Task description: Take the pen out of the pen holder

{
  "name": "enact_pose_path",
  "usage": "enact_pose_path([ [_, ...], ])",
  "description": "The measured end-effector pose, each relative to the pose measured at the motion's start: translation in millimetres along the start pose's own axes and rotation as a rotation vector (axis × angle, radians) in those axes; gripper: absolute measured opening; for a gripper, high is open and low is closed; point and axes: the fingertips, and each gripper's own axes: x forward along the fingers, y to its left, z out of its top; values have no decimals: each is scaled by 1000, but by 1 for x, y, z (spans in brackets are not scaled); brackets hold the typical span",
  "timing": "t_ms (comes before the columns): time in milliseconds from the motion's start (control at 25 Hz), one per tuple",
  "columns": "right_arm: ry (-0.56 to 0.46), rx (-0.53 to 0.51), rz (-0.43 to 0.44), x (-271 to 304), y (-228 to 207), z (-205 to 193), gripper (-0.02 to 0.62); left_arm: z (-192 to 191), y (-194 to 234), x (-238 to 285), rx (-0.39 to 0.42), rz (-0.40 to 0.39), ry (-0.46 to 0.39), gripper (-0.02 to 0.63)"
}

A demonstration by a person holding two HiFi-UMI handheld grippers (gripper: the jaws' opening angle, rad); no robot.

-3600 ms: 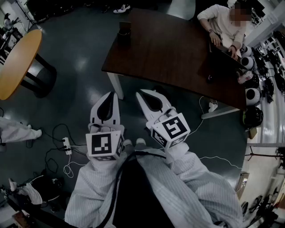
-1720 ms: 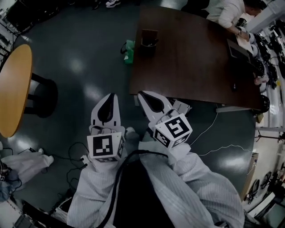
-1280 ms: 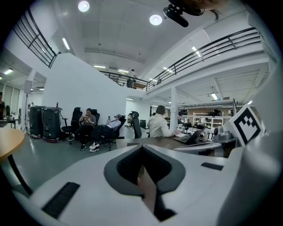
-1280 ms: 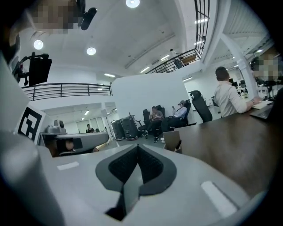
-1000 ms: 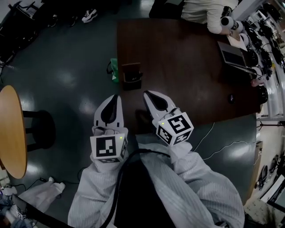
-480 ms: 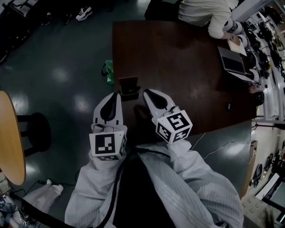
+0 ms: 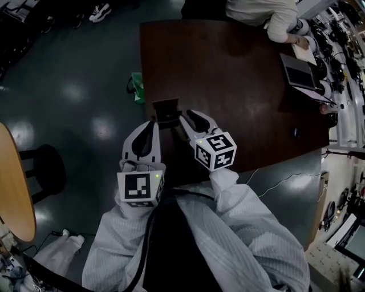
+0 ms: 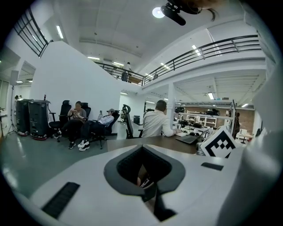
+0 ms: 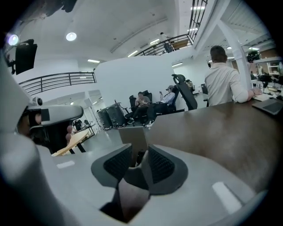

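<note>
A round wooden table [image 7: 10, 188] cuts into the head view at 9 o'clock. A small green object [image 7: 137, 91] lies on the dark floor, just beside the left edge of the long brown surface [image 7: 228, 85].

The left gripper [image 7: 151, 126] hangs short of that edge at 11 o'clock, fingers clenched tip to tip on nothing.

The pen holder [image 7: 166, 108], a dark open box, stands at the surface's near left corner. That puts it at 12 o'clock from the person and just ahead of both tools. Seconds ago it sat far off across the floor; the walk-up has brought it within reach.

The right gripper [image 7: 187, 116] has pushed forward past its partner over the corner of the surface, tips just beside the holder at its 3 o'clock. Its fingers, closed a moment earlier, now stand slightly released. Its own view frames the holder through the gap, with a dark shaft, apparently the pen [image 9: 140, 156], upright inside.

A laptop [image 7: 297, 69] lies at 2 o'clock, and a seated person [image 7: 256, 10] works at the far end at 1 o'clock.

The approach looks finished and the reach begun. The pen is not yet gripped, so the right fingers must close on it before any lift.
</note>
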Motion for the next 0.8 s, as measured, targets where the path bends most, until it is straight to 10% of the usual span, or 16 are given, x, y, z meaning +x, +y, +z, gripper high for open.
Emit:
enact_pose_path([
  [800,78,-41,-41,39,-4,-21,69,-9,25,-4,-26,37,-5,5],
])
